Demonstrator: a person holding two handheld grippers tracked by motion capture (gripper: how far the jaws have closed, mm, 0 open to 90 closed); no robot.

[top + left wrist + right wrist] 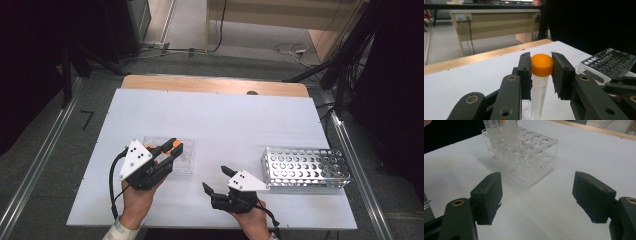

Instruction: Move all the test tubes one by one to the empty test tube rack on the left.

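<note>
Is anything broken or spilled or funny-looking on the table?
Nothing stands out. The left gripper holds a tube with an orange cap straight between its jaws, above the clear rack. The right gripper is open and holds nothing. The metal rack sits flat on the white table. No spill shows.

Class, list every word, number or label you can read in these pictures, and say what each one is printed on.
None can be read for certain.
Tube with the orange cap, held in the left gripper: printed scale marks and a few characters, too blurred to read.
Metal rack and clear rack: no text visible.
</note>
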